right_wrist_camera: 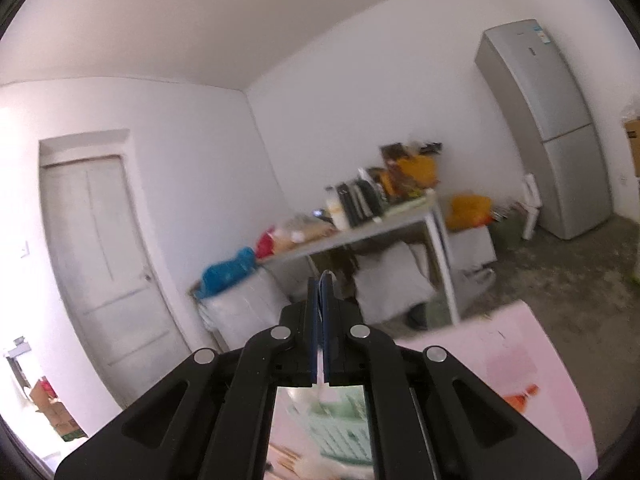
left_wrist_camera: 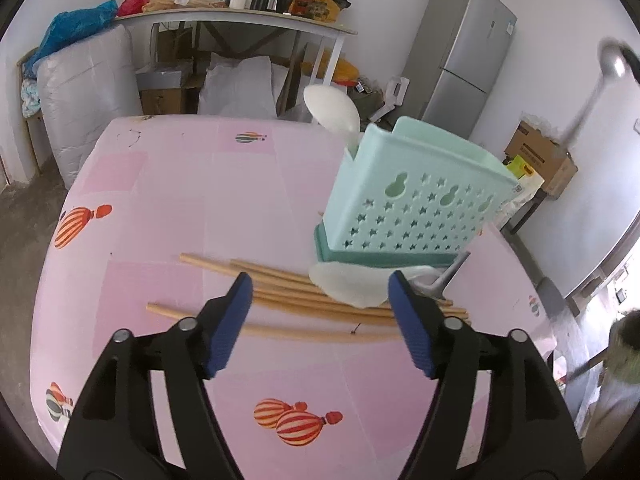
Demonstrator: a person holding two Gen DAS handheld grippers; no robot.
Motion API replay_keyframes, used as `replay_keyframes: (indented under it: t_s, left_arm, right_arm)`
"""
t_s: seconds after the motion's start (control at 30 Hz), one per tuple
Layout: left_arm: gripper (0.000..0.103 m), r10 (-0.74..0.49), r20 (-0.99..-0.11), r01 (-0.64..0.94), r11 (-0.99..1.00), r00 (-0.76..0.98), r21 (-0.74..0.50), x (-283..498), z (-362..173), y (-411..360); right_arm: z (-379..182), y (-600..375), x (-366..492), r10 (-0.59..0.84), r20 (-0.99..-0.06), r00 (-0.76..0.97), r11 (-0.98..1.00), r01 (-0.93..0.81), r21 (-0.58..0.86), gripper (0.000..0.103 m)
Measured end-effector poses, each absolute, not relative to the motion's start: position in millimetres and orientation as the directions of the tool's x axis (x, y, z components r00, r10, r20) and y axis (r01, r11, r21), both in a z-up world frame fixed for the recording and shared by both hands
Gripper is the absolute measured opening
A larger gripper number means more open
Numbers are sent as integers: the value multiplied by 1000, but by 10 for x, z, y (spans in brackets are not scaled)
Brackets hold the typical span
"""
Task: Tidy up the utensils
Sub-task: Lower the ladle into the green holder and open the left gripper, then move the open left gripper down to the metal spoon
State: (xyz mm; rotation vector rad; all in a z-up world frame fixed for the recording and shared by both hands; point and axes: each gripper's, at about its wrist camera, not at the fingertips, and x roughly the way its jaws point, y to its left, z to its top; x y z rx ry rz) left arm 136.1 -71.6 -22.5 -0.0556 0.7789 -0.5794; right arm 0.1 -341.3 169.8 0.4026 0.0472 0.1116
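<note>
Hovering over the pink table (left_wrist_camera: 168,200), the left gripper (left_wrist_camera: 320,300) is spread wide and empty above the chopsticks (left_wrist_camera: 280,312). A white spoon (left_wrist_camera: 348,284) lies across them, partly behind the green caddy (left_wrist_camera: 416,200), where another white spoon (left_wrist_camera: 332,108) stands. The right gripper (right_wrist_camera: 321,292) pinches a metal spoon (left_wrist_camera: 592,92), blurred, its handle nearly hidden between the pads.

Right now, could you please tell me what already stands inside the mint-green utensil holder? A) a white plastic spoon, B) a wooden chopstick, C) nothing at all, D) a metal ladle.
A: a white plastic spoon sticks up out of the left end of the mint-green utensil holder, while the wooden chopsticks lie on the table in front of it.
</note>
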Motion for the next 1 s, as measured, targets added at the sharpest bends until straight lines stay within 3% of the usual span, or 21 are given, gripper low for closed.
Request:
replay_keyframes:
  t_s: [0.23, 0.4, 0.5, 0.67, 1.0]
  left_arm:
    - [79, -483, -641, 428, 867, 596, -256, 1334, -267, -610]
    - [83, -450, -649, 382, 888, 614, -254, 1387, -300, -523]
    - [83, -431, -656, 366, 898, 620, -244, 1406, -327, -505]
    - [83, -398, -664, 360, 911, 633, -203, 1415, -348, -521]
    - [90, -430, -700, 423, 884, 570, -199, 1466, -392, -598]
  right_arm:
    - [1421, -3523, 566, 226, -50, 973, 847, -170, 504, 2]
    - [869, -3735, 788, 279, -61, 958, 754, -180, 631, 2]
    - [516, -3864, 866, 285, -113, 952, 709, -130, 693, 2]
    - [144, -3981, 739, 196, -229, 953, 714, 21, 700, 6]
    - [154, -3896, 247, 55, -288, 956, 783, 137, 606, 6]
